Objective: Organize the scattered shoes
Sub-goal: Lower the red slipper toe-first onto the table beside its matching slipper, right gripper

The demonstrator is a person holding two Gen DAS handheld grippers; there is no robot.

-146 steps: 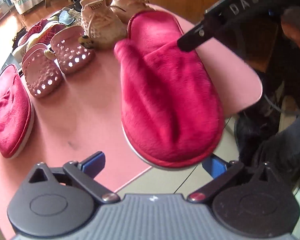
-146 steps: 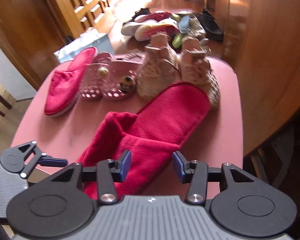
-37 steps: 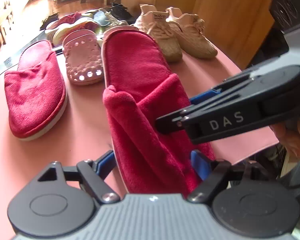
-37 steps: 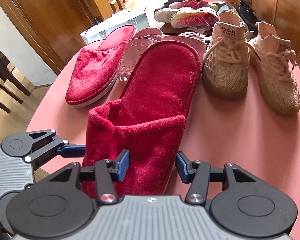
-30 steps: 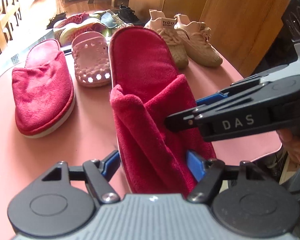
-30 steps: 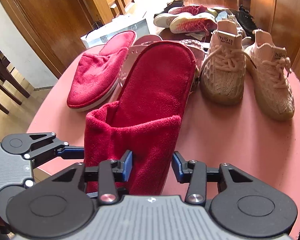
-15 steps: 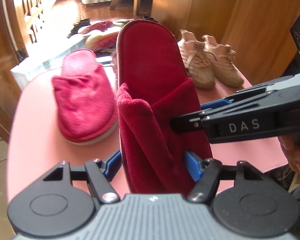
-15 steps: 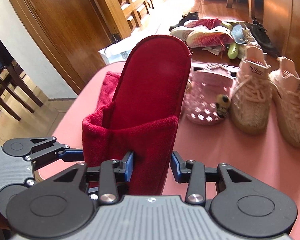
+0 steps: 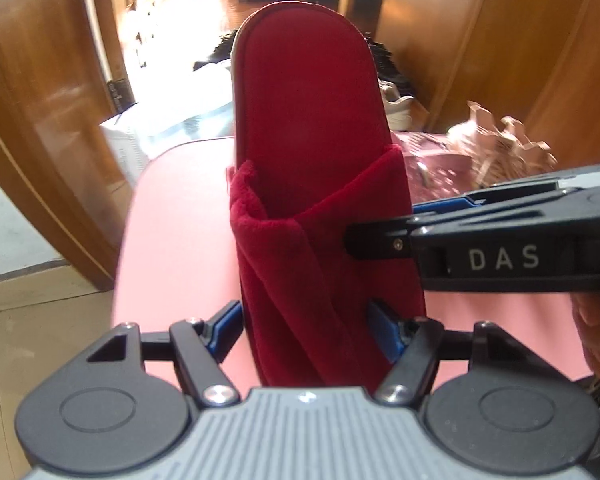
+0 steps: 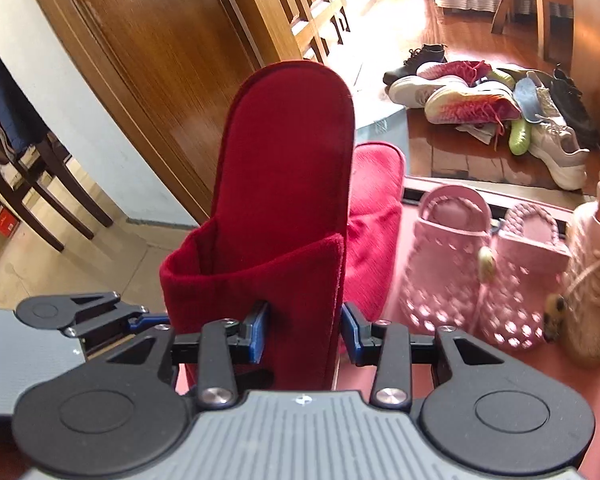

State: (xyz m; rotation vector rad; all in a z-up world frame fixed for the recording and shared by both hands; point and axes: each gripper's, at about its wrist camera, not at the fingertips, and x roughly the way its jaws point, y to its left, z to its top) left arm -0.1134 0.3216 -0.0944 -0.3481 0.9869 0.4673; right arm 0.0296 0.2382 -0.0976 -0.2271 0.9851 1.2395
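Observation:
A dark red plush slipper (image 9: 312, 128) hangs in the air over the pink table (image 9: 172, 240), its heel end tipped up and away from me. My left gripper (image 9: 304, 330) is shut on its toe end, blue pads pressing both sides. My right gripper (image 10: 304, 332) is shut on the folded toe cover of the same slipper (image 10: 284, 184); in the left wrist view it reaches in from the right (image 9: 352, 240). The matching red slipper (image 10: 374, 216) lies on the table just behind the held one, mostly hidden by it.
Two pink clogs (image 10: 444, 256) (image 10: 520, 276) and a beige sneaker (image 10: 592, 280) stand in a row to the right of the red slipper. A pile of shoes (image 10: 480, 100) lies on the floor beyond the table. A dark chair (image 10: 40, 184) stands at the left.
The red slipper has left the tabletop and tipped upright. Both grippers have risen and swung left with it, to the table's left end by the matching slipper.

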